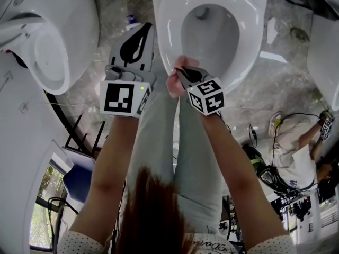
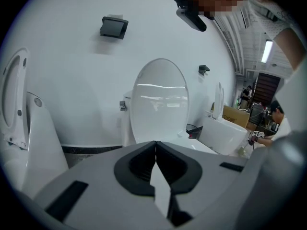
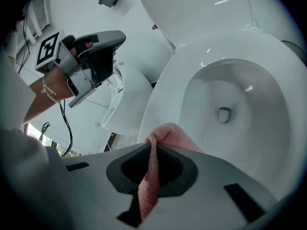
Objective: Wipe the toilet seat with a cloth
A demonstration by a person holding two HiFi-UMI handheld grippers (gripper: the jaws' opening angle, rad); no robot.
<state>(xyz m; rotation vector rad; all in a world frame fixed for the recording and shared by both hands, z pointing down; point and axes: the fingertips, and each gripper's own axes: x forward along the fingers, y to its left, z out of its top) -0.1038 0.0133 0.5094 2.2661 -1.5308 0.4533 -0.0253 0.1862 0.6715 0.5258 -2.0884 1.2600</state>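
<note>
The white toilet [image 1: 212, 30] stands ahead with its lid [image 2: 160, 99] raised and its seat [image 3: 165, 92] down around the bowl. My right gripper [image 1: 181, 72] is shut on a pink cloth [image 3: 168, 134], held just above the seat's near left rim [image 1: 167, 41]. The cloth [image 1: 174, 82] bunches out past the jaw tips of the right gripper [image 3: 152, 145]. My left gripper [image 1: 145, 28] hovers left of the seat, beside the bowl, with its jaws together and nothing between them. In its own view the left gripper [image 2: 155, 143] points at the lid. It also shows as the left gripper [image 3: 112, 40] above the cloth.
Another white toilet [image 1: 47, 36] stands at the left, and a third fixture [image 1: 326, 52] at the right edge. Cables and a crouching person [image 1: 299, 142] are on the stone floor at the right. A blue chair [image 1: 79, 179] is at the lower left.
</note>
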